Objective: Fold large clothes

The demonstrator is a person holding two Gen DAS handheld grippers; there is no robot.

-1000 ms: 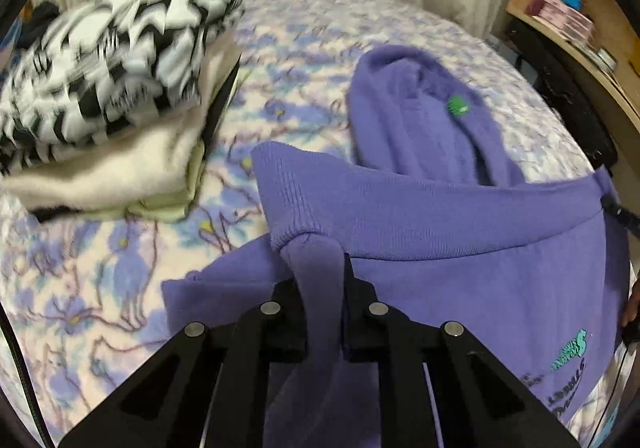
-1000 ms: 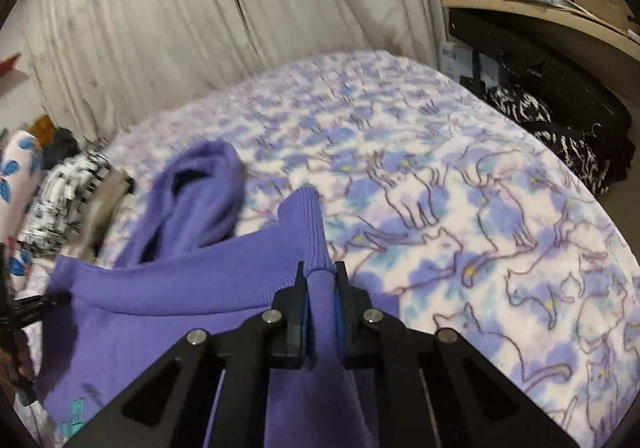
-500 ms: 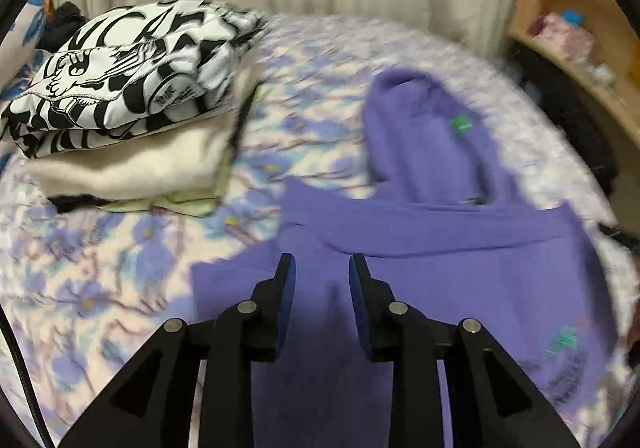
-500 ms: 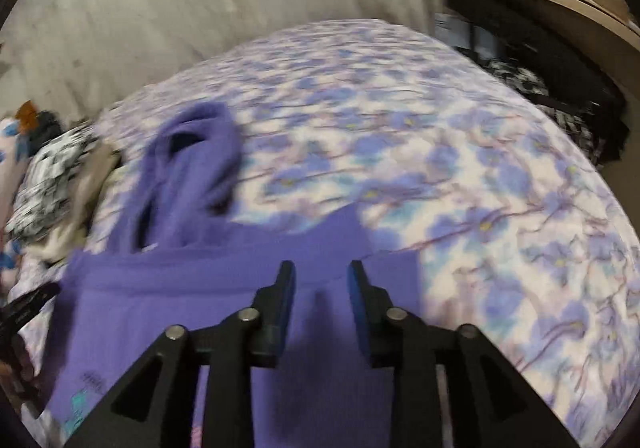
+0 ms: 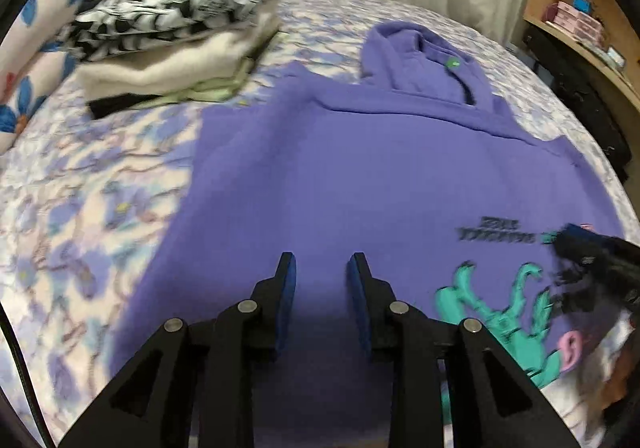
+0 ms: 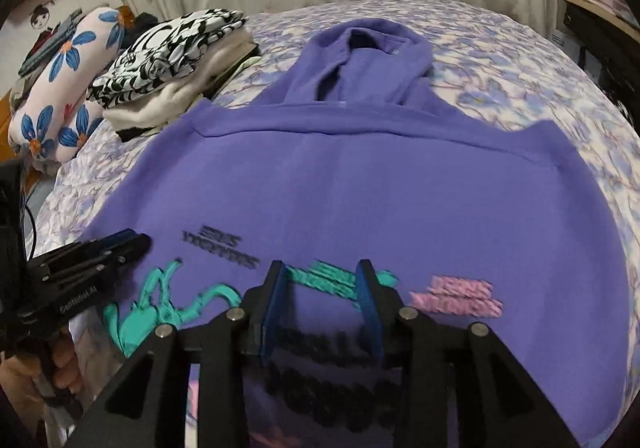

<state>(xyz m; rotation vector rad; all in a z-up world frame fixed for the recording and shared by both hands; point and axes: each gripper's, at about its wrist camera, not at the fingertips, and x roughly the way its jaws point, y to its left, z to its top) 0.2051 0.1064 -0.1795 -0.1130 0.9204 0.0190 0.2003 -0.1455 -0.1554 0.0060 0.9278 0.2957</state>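
A purple hoodie [image 5: 360,168] [image 6: 360,188] lies spread flat on the bed, printed side up, with its hood [image 5: 420,60] [image 6: 368,52] at the far end. A straight fold ridge crosses it just below the hood. My left gripper [image 5: 322,260] hovers over the hoodie's near left part, open, nothing between its blue pads. My right gripper [image 6: 320,266] hovers over the teal and black print, open and empty too. Each gripper shows in the other's view: the left gripper [image 6: 120,244] at the left, the right gripper [image 5: 576,236] blurred at the right.
A stack of folded clothes [image 5: 172,32] [image 6: 168,60], black-and-white on top, sits at the far left of the floral bedspread [image 5: 80,188] [image 6: 520,68]. A flowered pillow [image 6: 68,80] lies beyond it. A wooden shelf [image 5: 580,16] and dark bags stand at the right; a curtain hangs behind.
Both grippers let go of the purple fabric they pinched and opened. They drew back toward the near end, and the hoodie now lies flat with its print showing.
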